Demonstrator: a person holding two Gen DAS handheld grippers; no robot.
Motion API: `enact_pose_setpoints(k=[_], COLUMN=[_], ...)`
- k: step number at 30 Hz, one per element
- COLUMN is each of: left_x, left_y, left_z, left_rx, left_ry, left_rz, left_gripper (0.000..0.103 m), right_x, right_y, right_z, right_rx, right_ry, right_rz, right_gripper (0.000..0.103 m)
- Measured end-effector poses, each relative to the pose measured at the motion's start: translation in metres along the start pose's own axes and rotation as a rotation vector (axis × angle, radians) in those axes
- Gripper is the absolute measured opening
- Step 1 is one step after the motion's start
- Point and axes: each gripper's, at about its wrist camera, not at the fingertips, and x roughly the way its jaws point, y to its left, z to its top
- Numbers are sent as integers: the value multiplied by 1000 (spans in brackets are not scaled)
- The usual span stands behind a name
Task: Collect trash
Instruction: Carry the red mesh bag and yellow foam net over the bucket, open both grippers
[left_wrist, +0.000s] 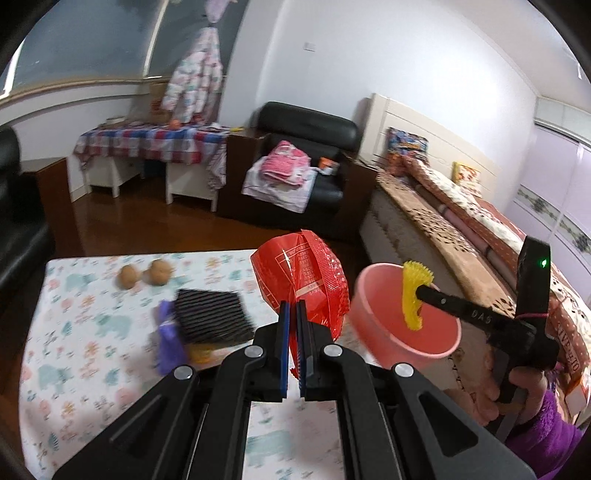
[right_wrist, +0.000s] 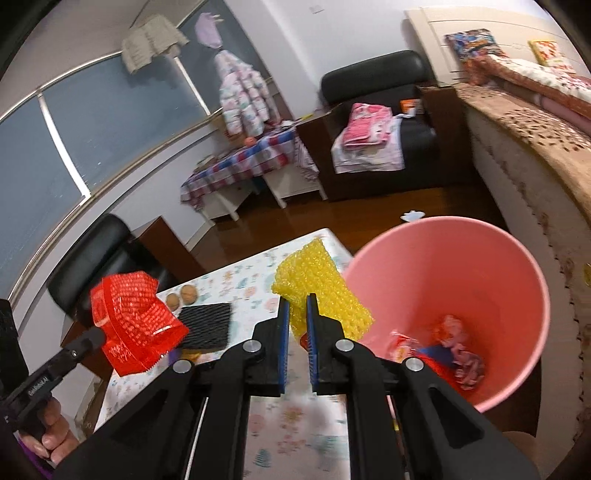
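My left gripper is shut on a red plastic bag and holds it above the table's right edge; the bag also shows in the right wrist view. My right gripper is shut on a yellow foam net and holds it at the rim of the pink bin. In the left wrist view the yellow net hangs over the bin. The bin holds several wrappers.
On the floral-cloth table lie a black foam net, a purple wrapper and two brown walnuts. A bed stands at the right, a black armchair behind the table.
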Motion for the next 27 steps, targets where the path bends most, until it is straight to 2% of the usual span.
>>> enact_pose_setpoints(k=[13,27], left_x=[63,119], left_y=[-88,-128], left_z=[13,5], left_rx=[127,197], left_ry=[57,134], left_rz=[-111,-120], left_gripper=[3,3], right_x=[-8,-14], right_y=[-65,-97], right_z=[-7,-15], right_rx=[85,142], right_ry=[2,6], right_rz=[-78,-98], right_gripper=[9,9])
